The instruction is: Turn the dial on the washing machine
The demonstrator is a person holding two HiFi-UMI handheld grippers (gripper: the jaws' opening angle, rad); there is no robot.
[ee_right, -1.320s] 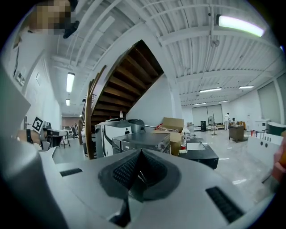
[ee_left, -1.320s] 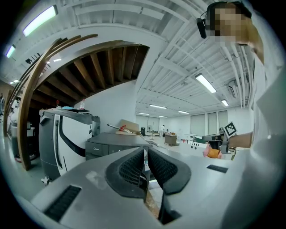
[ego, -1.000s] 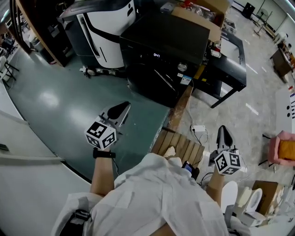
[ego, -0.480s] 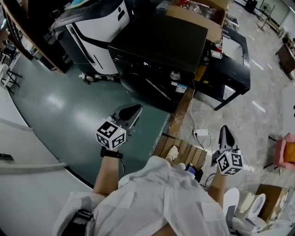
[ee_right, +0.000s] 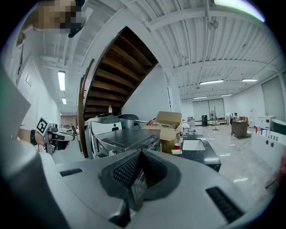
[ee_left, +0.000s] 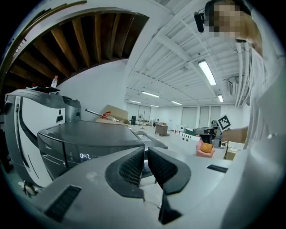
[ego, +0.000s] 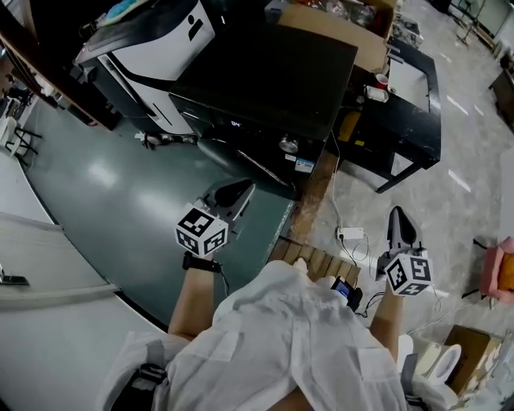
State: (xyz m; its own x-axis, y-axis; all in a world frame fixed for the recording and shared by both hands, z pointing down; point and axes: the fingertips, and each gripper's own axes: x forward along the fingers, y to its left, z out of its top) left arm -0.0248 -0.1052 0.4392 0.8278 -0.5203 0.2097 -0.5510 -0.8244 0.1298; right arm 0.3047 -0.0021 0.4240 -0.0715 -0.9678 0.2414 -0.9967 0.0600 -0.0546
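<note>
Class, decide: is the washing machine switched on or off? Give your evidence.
On: the washing machine has lit digits on its front display.

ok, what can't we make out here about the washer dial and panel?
Dial setting: too small in head view.
Dial in left gripper view: hidden behind the left gripper.
Display digits: too small in head view.
Cardboard box contents: cut off by head view's top edge.
</note>
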